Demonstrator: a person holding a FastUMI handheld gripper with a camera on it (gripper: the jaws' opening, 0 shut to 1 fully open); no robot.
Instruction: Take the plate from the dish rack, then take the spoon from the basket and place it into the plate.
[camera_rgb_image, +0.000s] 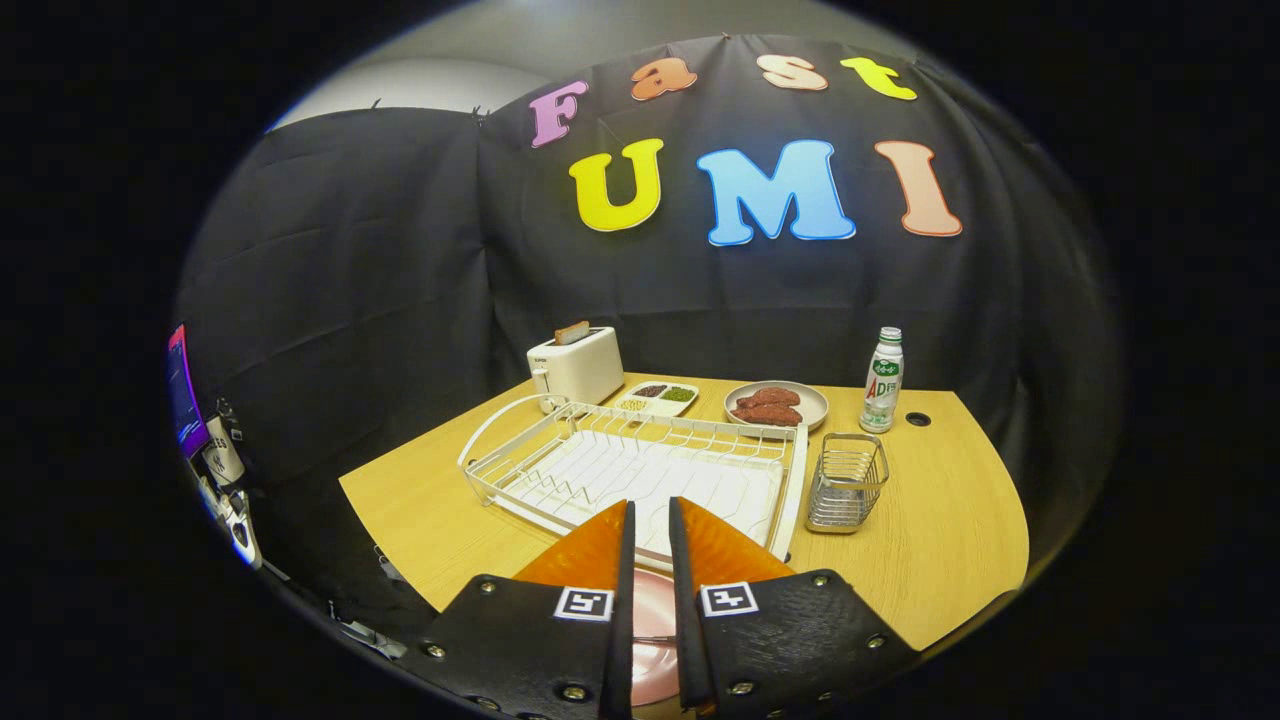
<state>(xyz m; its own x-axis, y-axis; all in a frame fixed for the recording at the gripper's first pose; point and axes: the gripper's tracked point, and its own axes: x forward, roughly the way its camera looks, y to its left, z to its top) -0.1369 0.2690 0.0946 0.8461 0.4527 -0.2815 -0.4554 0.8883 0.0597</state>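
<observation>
The white wire dish rack (560, 462) stands on the wooden table just beyond my fingertips, and I see no dish in it. To its right is the small metal wire basket (847, 482); no spoon shows in it. A pink plate (652, 612) lies on the table below my gripper (650, 503), seen through the slit between the fingers. A thin metallic line crosses the plate; I cannot tell whether it is the spoon. My fingers stand a narrow gap apart with nothing between them.
At the back of the table (930, 540) are a white toaster (577, 367), a divided tray of grains (660, 397), a grey plate with brown food (776, 405) and a bottle (883, 379). A small hole (917, 419) is near the bottle.
</observation>
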